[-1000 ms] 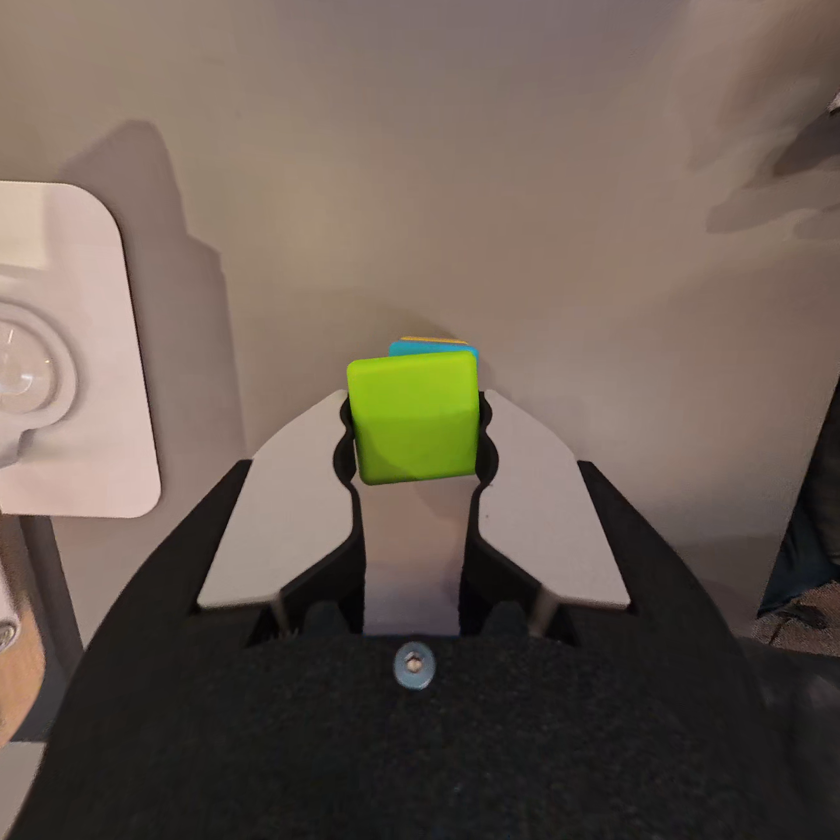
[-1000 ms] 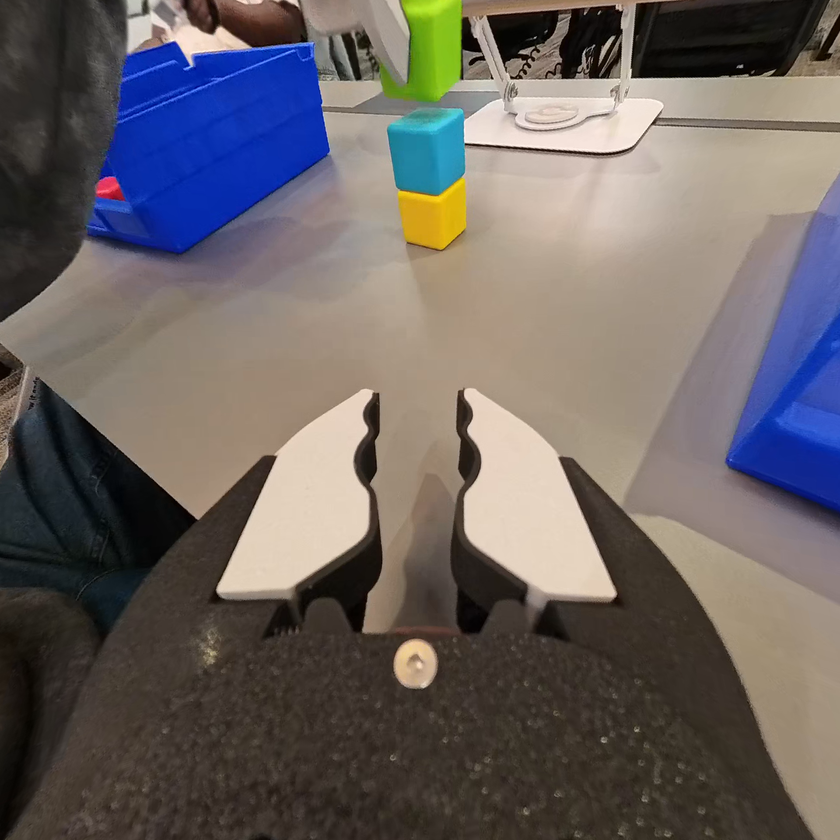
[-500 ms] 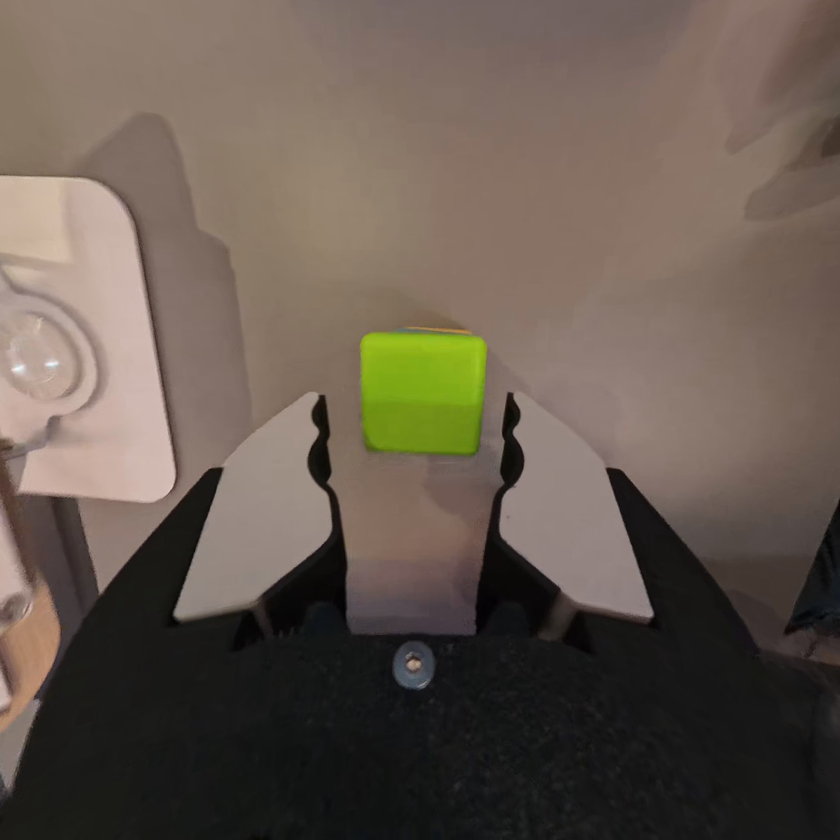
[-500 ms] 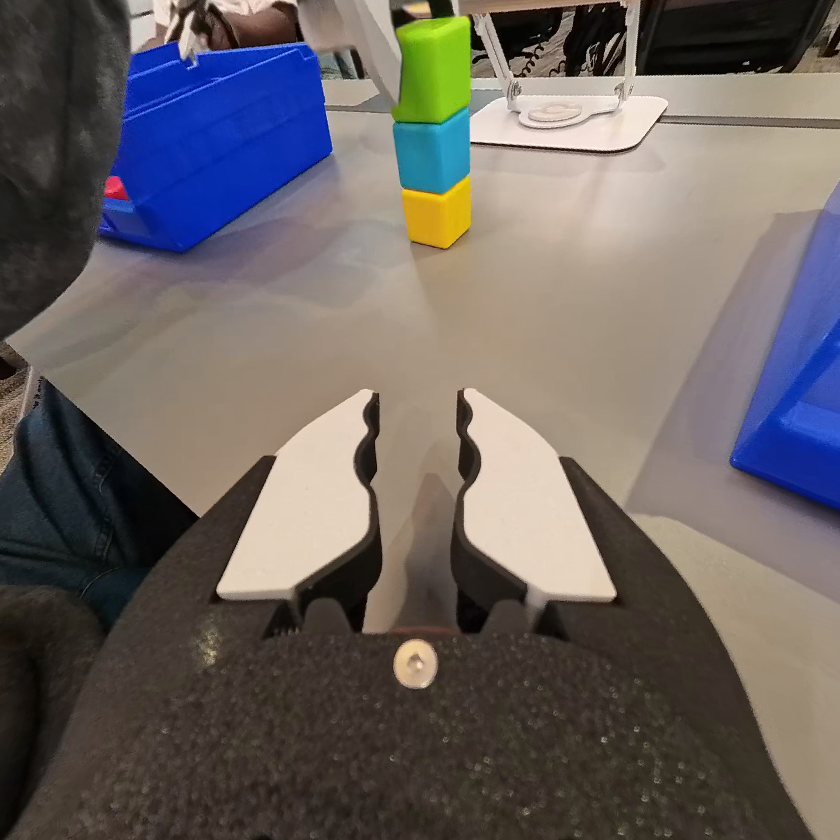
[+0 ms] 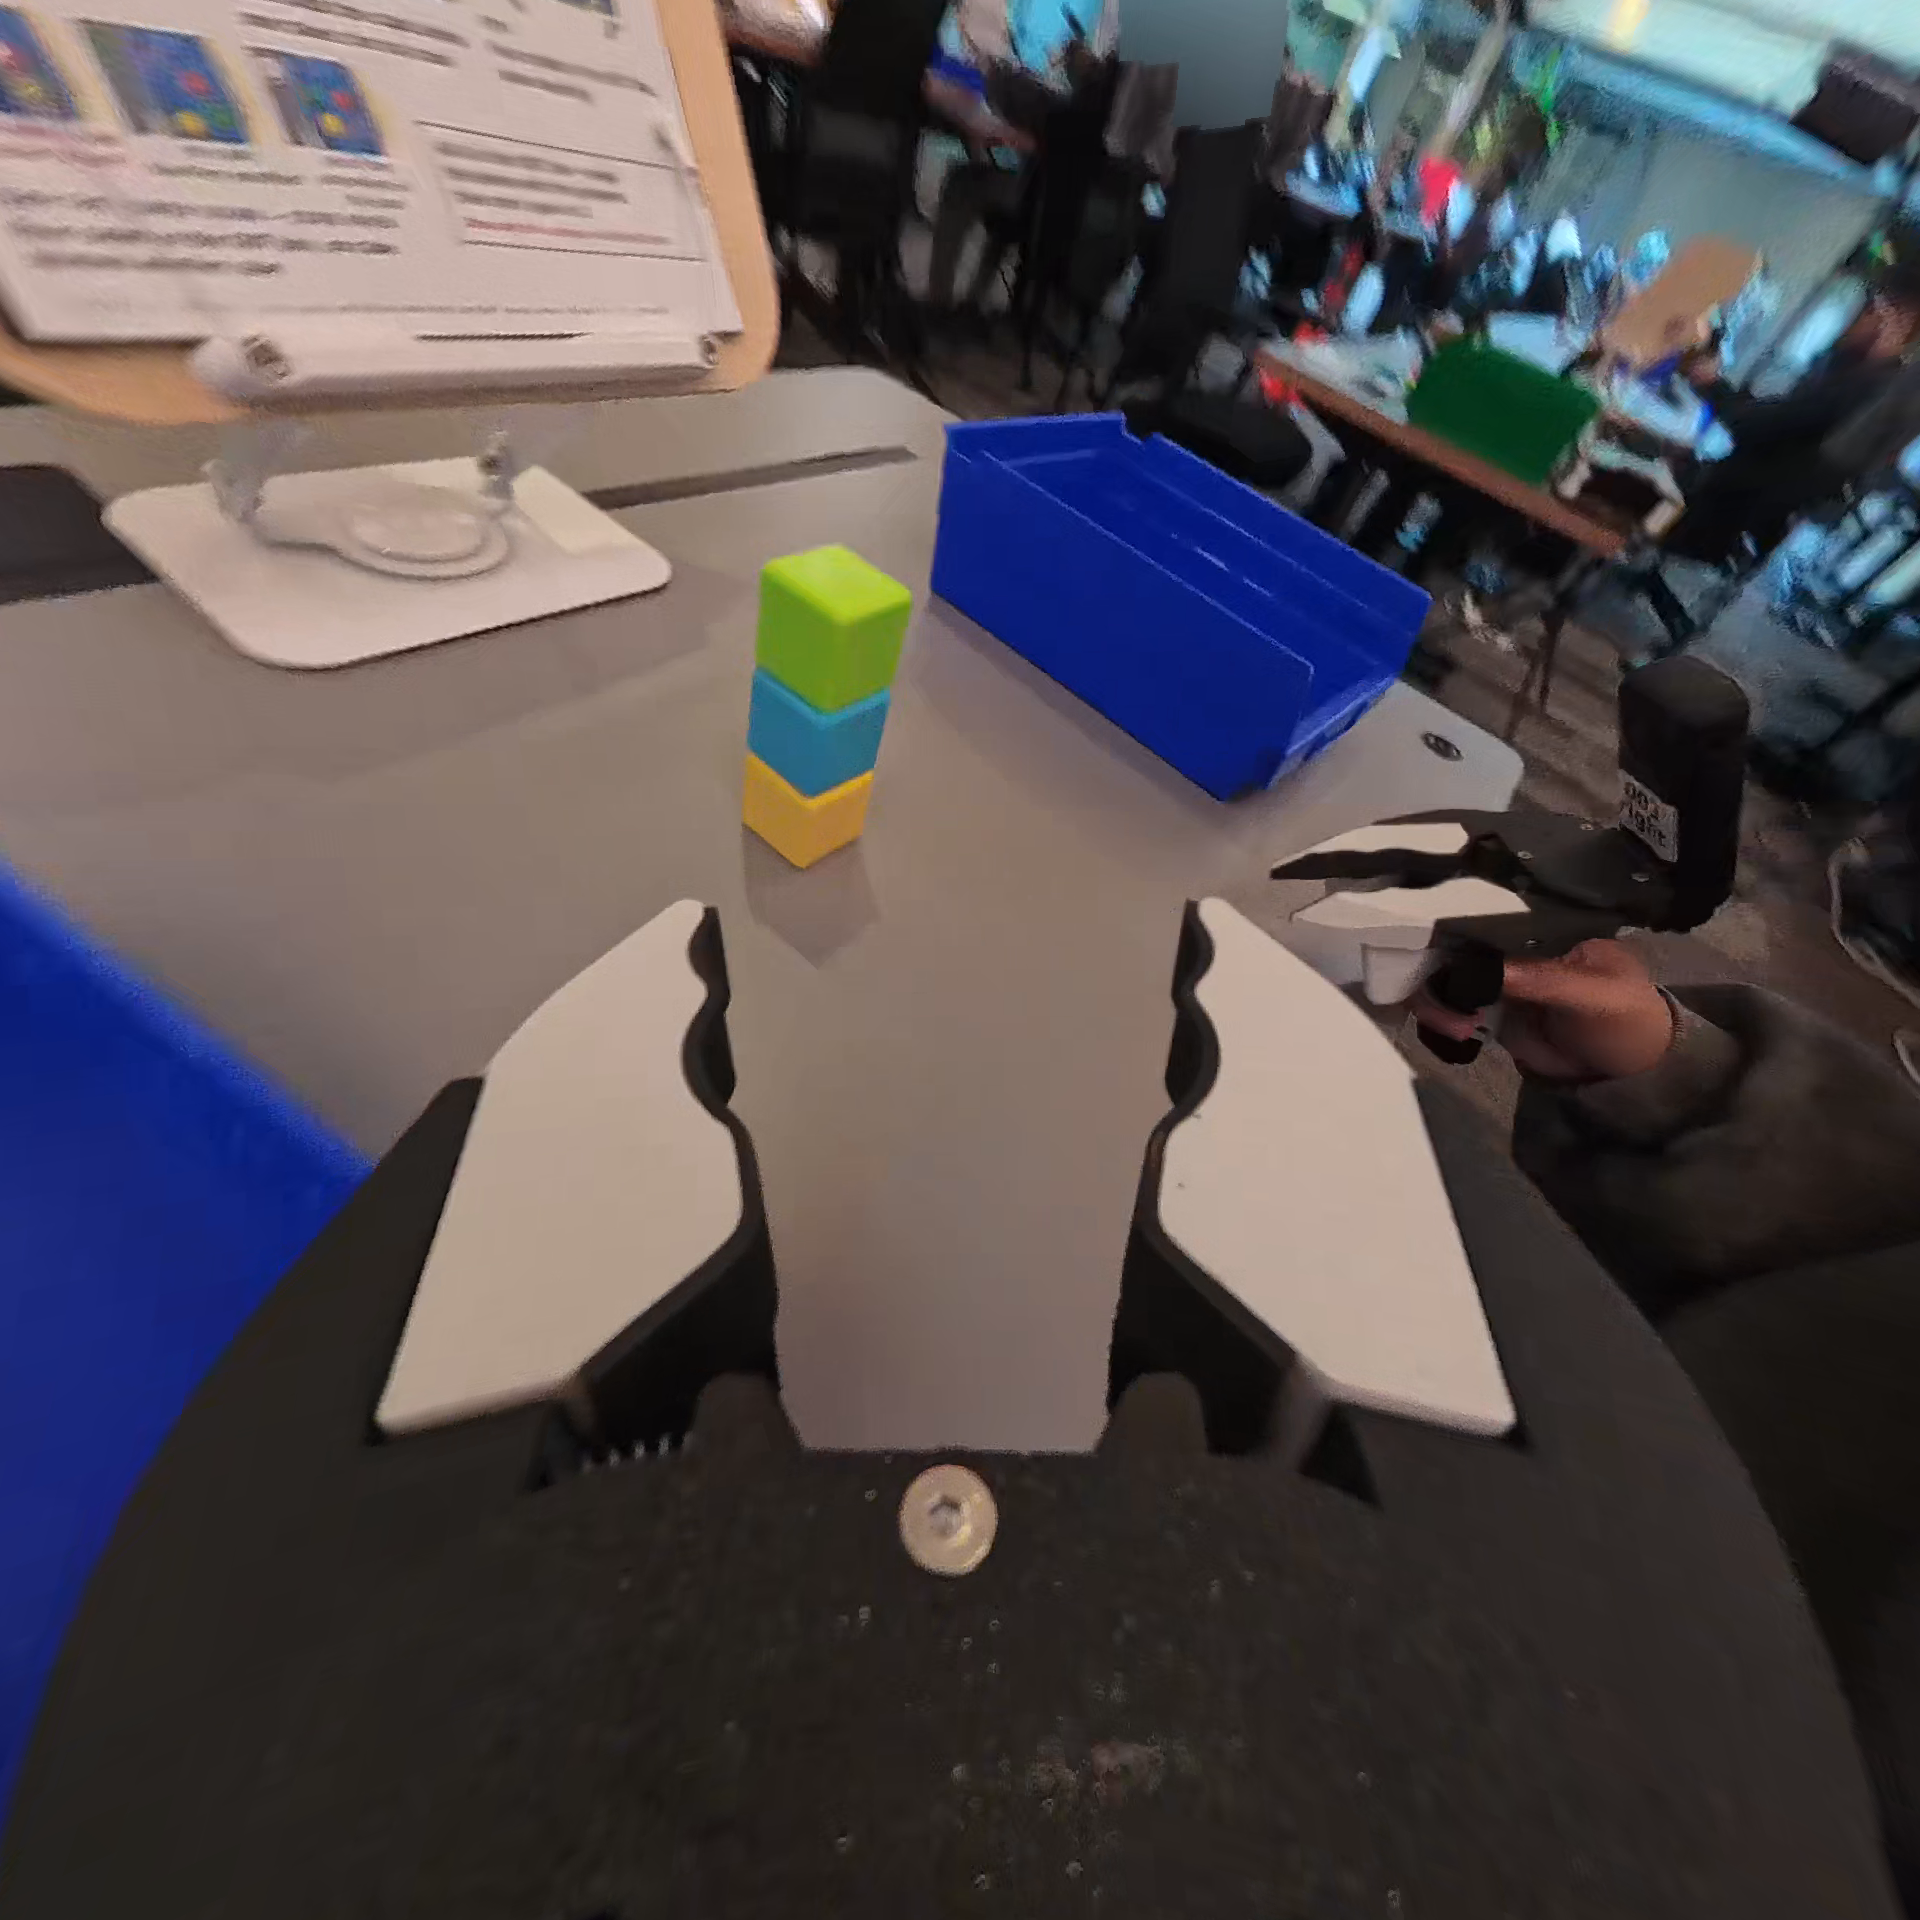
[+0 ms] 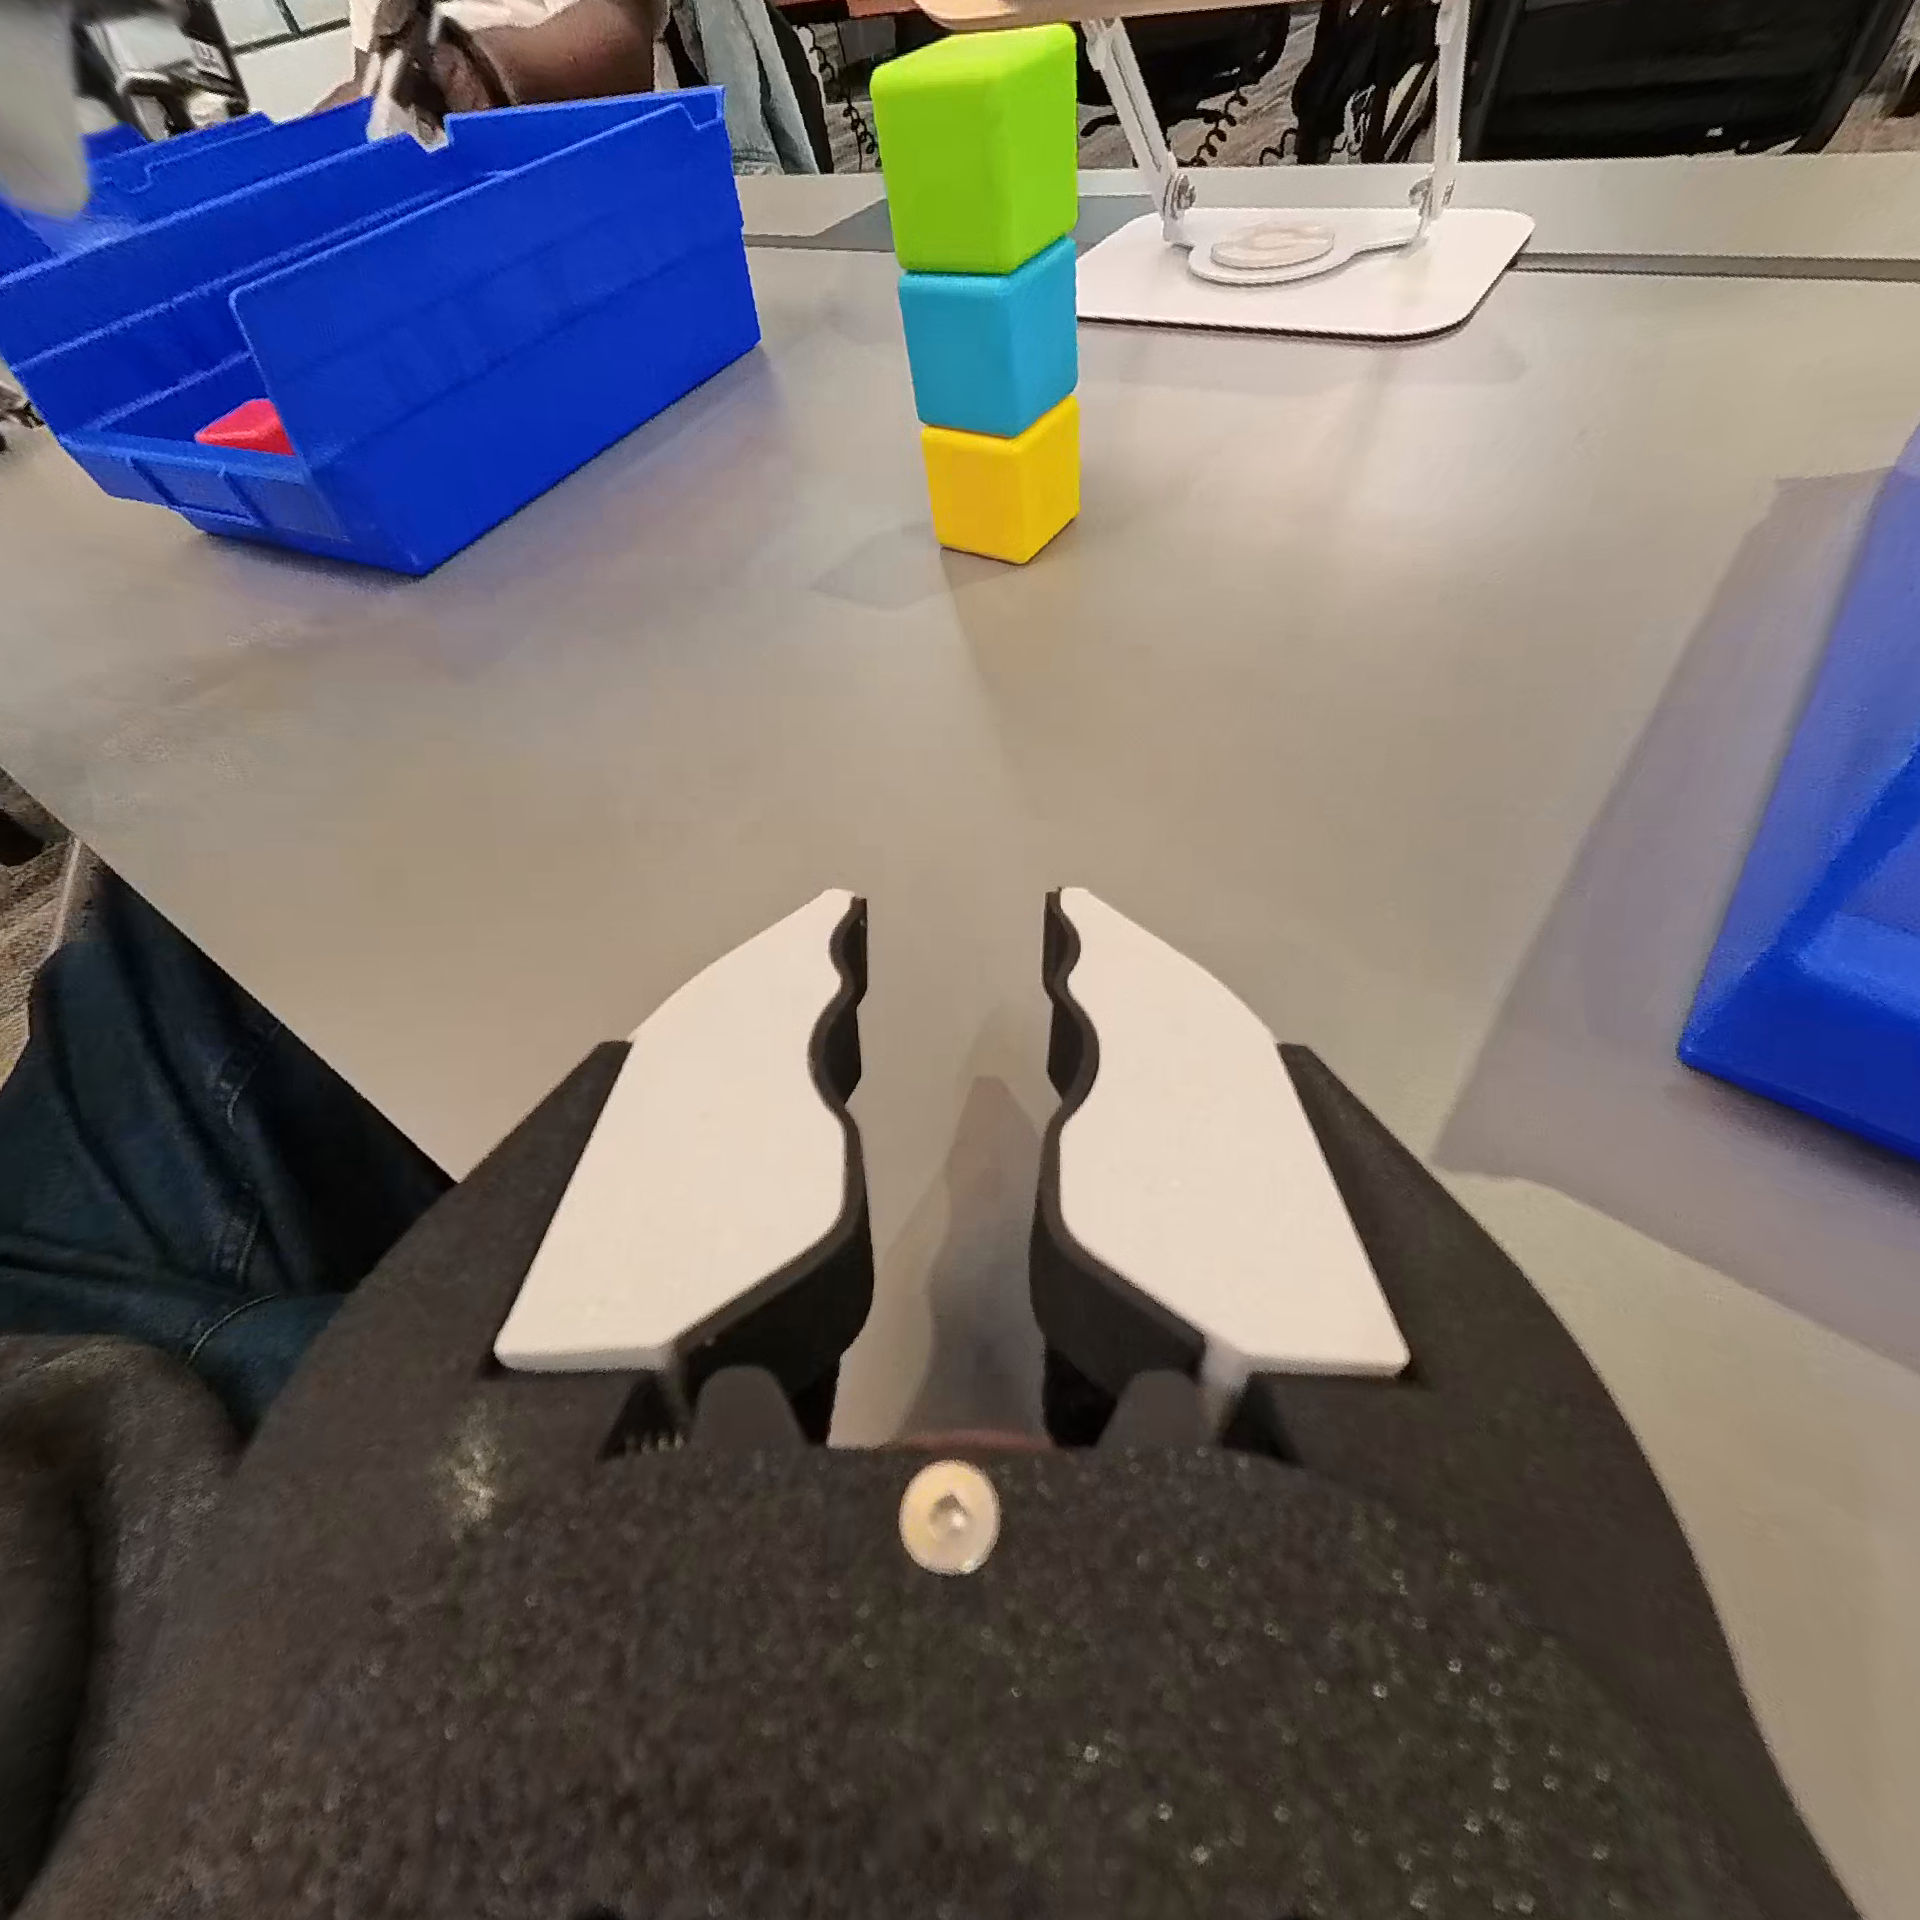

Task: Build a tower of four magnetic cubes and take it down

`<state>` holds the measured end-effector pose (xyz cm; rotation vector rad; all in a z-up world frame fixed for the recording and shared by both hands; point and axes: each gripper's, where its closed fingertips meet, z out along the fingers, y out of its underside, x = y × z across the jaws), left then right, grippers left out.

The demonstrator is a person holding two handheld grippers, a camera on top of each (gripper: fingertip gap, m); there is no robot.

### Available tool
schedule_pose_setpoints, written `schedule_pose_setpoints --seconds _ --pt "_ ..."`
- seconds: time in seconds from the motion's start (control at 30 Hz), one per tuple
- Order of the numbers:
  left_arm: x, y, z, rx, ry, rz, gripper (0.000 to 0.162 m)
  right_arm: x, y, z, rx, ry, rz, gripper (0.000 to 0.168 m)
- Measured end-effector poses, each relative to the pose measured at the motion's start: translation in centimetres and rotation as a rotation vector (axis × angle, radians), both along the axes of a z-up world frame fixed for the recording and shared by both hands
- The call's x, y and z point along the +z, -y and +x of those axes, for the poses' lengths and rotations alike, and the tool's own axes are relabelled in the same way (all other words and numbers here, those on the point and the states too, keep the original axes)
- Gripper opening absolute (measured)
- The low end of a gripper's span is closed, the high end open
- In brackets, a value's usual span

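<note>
A tower of three cubes stands on the grey table (image 6: 1247, 675): a green cube (image 6: 977, 156) on a light blue cube (image 6: 987, 332) on a yellow cube (image 6: 1003, 478). It also shows in the left wrist view, green cube (image 5: 831, 623) on top, yellow cube (image 5: 805, 810) at the bottom. My left gripper (image 5: 948, 914) is open and empty, well back from the tower. My right gripper (image 6: 956, 904) is open and empty, low over the table's near edge; it also shows in the left wrist view (image 5: 1340, 883). A red cube (image 6: 244, 428) lies in a blue bin (image 6: 468, 343).
A second blue bin (image 6: 1818, 935) sits at the right; in the left wrist view it lies beyond the tower (image 5: 1143, 623), and the first bin fills the left edge (image 5: 104, 1195). A white document stand (image 6: 1299, 270) is behind the tower. A person's leg (image 6: 156, 1143) is at the table edge.
My left gripper let go of the green cube on top of the blue cube, opened wide and pulled back and up from the tower. My right gripper stayed still.
</note>
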<state>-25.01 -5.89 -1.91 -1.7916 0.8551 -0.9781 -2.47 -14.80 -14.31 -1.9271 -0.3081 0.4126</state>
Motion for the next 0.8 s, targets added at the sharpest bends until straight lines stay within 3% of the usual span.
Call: schedule_pose_setpoints --seconds 0.23,0.37,0.57,0.7,0.8 --pt "-7.2 5.3 -9.6 0.532 -0.002 0.047 0.085 -0.1 -0.1 0.0 -0.003 0.007 -0.005 0.032" --pt "-10.5 7.0 -12.7 0.674 -0.110 0.013 0.089 -0.2 -0.1 0.0 -0.005 0.014 -0.006 0.031" --pt "-9.6 5.1 -14.6 0.762 -0.136 -0.019 0.087 -0.2 -0.1 0.0 -0.007 0.026 -0.007 0.031" --pt "-8.6 1.7 -16.9 0.778 -0.279 -0.114 0.087 -0.2 -0.1 0.1 -0.007 0.021 -0.009 0.030" --pt "-5.3 -2.1 -19.6 0.853 -0.258 -0.138 0.076 -0.2 0.0 0.1 -0.004 0.020 -0.007 0.030"
